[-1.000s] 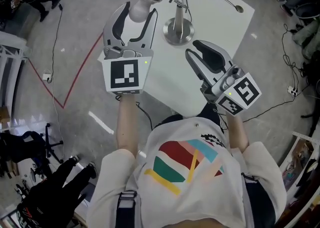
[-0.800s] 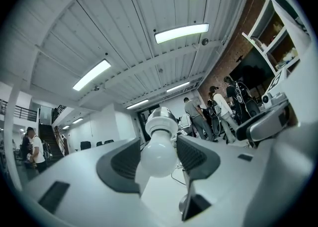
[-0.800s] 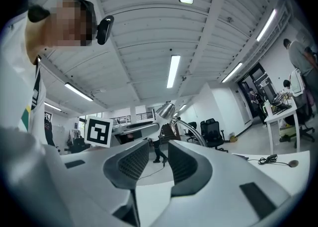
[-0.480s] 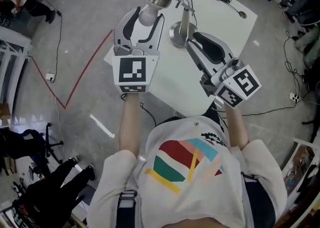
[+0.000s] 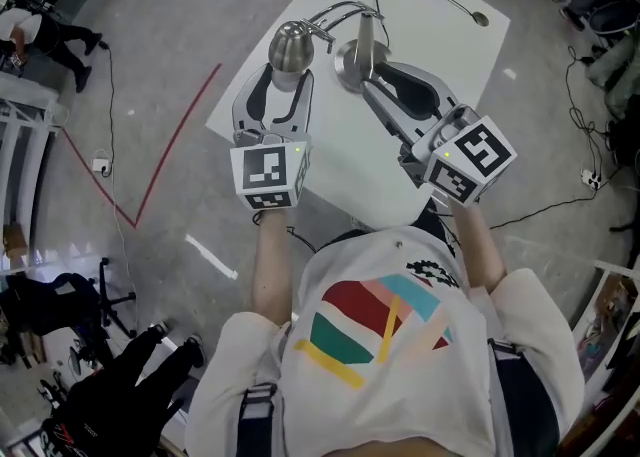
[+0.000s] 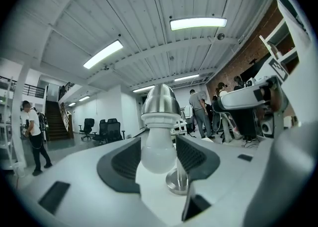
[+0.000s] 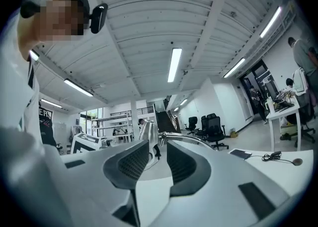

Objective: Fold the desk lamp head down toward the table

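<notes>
Lamp head (image 5: 290, 43): bulb (image 6: 158, 149) clamped in my left hand-held gripper (image 5: 282, 85); right hand-held gripper (image 7: 158, 150) gapes empty. I would lower slowly, squeezing no harder.

Glossy grey floor (image 5: 150, 35) with a red line (image 5: 170, 145); ribbed white ceiling (image 6: 149, 22), strip lights (image 6: 198, 23), chairs (image 6: 107, 129), stairs (image 6: 52, 121).

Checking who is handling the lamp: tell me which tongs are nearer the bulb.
Left. The left tongs grip the bulb between their jaws. The right tongs are open by the lamp base, to the bulb's right in the head view.
</notes>
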Action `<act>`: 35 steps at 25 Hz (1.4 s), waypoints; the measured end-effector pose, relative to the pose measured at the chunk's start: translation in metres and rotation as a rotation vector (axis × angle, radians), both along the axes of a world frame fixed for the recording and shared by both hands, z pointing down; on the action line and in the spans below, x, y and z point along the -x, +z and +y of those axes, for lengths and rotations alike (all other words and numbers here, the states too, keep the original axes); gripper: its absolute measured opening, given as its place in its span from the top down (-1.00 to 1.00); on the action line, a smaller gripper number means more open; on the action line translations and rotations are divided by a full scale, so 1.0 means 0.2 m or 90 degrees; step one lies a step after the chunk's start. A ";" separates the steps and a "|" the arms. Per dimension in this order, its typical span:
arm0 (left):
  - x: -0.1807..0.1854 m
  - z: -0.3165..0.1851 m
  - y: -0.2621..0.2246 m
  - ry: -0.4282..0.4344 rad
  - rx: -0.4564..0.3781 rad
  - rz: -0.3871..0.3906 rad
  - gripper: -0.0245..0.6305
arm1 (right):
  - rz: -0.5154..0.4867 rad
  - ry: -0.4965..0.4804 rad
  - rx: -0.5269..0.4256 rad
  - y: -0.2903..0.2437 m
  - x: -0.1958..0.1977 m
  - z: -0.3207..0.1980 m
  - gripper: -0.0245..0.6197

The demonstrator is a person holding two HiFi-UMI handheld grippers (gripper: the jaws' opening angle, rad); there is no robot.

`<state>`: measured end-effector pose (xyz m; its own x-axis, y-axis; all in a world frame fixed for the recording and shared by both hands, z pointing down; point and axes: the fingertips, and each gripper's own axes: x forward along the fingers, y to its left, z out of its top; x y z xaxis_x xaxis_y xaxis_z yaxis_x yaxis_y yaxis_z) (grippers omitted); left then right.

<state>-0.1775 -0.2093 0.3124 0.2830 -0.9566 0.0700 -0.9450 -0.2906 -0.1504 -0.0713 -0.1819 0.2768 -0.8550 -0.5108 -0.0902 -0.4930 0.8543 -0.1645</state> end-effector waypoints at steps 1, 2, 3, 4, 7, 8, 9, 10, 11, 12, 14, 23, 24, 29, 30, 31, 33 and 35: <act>0.01 0.00 0.04 0.001 0.010 0.005 0.11 | 0.008 -0.003 0.014 0.03 0.02 -0.02 0.60; 0.02 0.00 0.08 0.001 0.020 0.008 0.11 | 0.015 -0.005 0.029 0.05 0.05 -0.04 0.59; 0.02 0.01 0.12 0.002 0.029 0.011 0.11 | 0.023 -0.005 0.040 0.07 0.07 -0.05 0.60; 0.02 0.01 0.15 0.002 0.036 0.015 0.11 | 0.035 -0.003 0.044 0.09 0.10 -0.07 0.60; 0.01 0.01 0.25 0.010 0.056 0.029 0.11 | 0.099 0.004 0.012 0.13 0.21 -0.12 0.60; 0.01 0.00 0.27 0.015 0.061 0.032 0.12 | 0.125 0.008 -0.001 0.16 0.24 -0.13 0.60; 0.01 0.00 0.30 0.019 0.063 0.034 0.12 | 0.149 0.011 -0.009 0.18 0.27 -0.15 0.60; 0.01 0.00 0.31 0.021 0.062 0.036 0.12 | 0.166 0.014 -0.010 0.21 0.30 -0.16 0.60; 0.01 0.00 0.32 0.022 0.061 0.037 0.12 | 0.174 0.016 -0.007 0.23 0.32 -0.17 0.60; 0.01 0.00 0.32 0.022 0.057 0.037 0.12 | 0.175 0.017 0.000 0.24 0.33 -0.17 0.61; 0.01 0.01 0.31 0.022 0.041 0.025 0.12 | 0.171 0.019 0.012 0.25 0.33 -0.17 0.79; 0.10 0.19 0.35 -0.025 0.017 0.030 0.12 | 0.244 0.020 0.009 0.41 0.34 -0.15 0.80; 0.11 0.22 0.35 -0.030 0.013 0.050 0.12 | 0.256 0.020 0.005 0.43 0.35 -0.15 0.80; 0.11 0.23 0.31 -0.025 0.001 0.075 0.14 | 0.307 0.031 -0.016 0.55 0.36 -0.18 0.79; 0.10 0.22 0.30 -0.020 0.000 0.070 0.22 | 0.320 0.033 -0.022 0.57 0.36 -0.19 0.79; 0.09 0.20 0.30 -0.015 0.002 0.062 0.27 | 0.331 0.033 -0.026 0.60 0.36 -0.19 0.79; 0.05 0.17 0.32 -0.003 0.018 0.044 0.43 | 0.345 0.030 -0.030 0.64 0.35 -0.20 0.79; 0.01 0.13 0.37 0.008 0.043 0.023 0.52 | 0.354 0.028 -0.034 0.66 0.35 -0.20 0.79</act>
<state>-0.1803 -0.1831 0.3861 0.2986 -0.9463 0.1240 -0.9457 -0.3108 -0.0951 -0.1404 -0.2227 0.4097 -0.7594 -0.5536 0.3418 -0.5278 0.8314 0.1739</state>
